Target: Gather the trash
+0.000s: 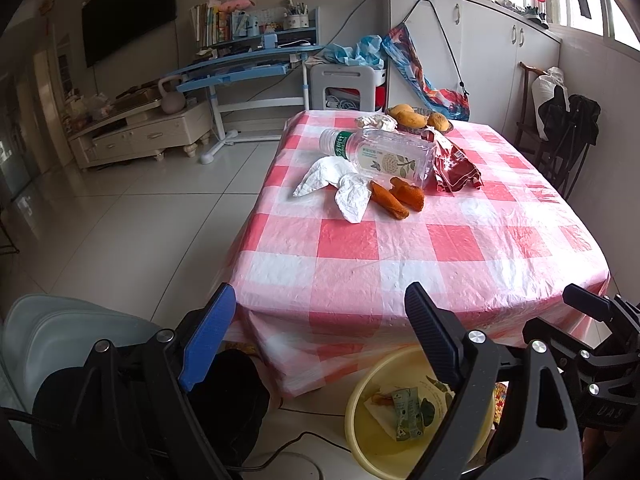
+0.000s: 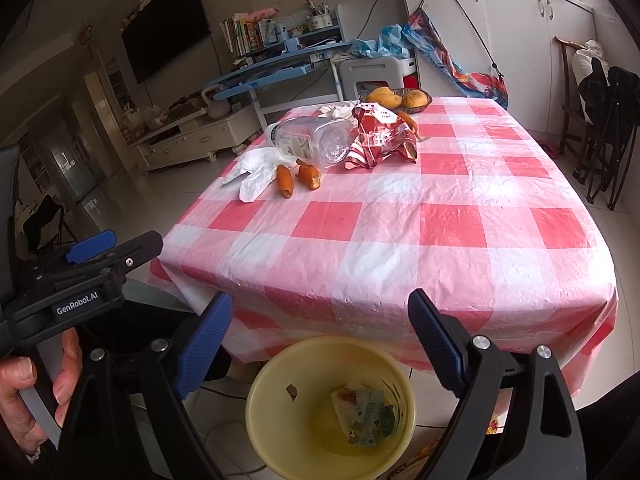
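Trash lay clustered toward the far left of the checked counter (image 1: 420,248): an empty plastic bottle (image 1: 380,154) on its side, two crumpled white tissues (image 1: 332,186) just beside it, two orange peel pieces (image 1: 396,198) in front, and a red snack wrapper (image 1: 456,168) touching the bottle's base. We held our left tool (image 1: 320,344) and right tool (image 2: 320,344) spread wide with nothing between them, low in each frame, short of the counter's near edge. Below sat a yellow bin (image 2: 280,380) holding a few scraps already.

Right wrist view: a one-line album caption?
Open claw above yellow bin, facing trash on checked table.
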The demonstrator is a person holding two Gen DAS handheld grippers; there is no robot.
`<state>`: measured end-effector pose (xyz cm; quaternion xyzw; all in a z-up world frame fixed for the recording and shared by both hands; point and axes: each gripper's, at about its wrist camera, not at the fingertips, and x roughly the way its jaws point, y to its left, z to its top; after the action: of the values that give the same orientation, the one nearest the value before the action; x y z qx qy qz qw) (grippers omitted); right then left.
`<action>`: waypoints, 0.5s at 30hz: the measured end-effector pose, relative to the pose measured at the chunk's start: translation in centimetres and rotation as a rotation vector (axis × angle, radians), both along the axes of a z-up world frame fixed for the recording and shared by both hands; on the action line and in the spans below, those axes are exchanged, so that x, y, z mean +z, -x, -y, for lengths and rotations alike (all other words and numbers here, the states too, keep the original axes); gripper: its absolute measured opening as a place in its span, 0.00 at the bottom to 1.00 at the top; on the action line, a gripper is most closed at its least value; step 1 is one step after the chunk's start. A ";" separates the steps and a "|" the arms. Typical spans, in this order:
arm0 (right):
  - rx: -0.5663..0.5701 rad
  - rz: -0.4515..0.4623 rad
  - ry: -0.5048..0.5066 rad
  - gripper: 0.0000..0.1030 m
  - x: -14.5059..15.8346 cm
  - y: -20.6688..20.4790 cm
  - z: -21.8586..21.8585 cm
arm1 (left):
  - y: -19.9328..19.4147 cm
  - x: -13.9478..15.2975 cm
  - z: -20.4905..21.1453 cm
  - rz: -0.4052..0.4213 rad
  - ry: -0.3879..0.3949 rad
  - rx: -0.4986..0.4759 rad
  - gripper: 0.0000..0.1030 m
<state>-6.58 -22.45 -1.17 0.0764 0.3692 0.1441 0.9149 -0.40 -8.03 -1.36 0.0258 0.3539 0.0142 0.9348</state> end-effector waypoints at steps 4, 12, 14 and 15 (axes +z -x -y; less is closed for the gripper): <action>0.002 -0.001 0.002 0.83 0.0 0.0 -0.1 | 0.0 0.0 0.0 0.000 0.000 0.000 0.81; 0.004 -0.001 0.004 0.83 0.0 0.1 -0.2 | 0.0 0.0 -0.1 0.000 0.001 0.000 0.81; 0.003 -0.003 0.003 0.83 -0.1 0.1 -0.3 | 0.0 0.0 -0.1 0.000 0.000 0.000 0.81; 0.004 -0.003 0.004 0.83 -0.1 0.1 -0.3 | 0.0 0.0 -0.1 0.000 0.000 0.000 0.81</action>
<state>-6.64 -22.18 -1.24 0.0743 0.3711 0.1450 0.9142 -0.44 -7.96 -1.34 0.0258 0.3538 0.0140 0.9349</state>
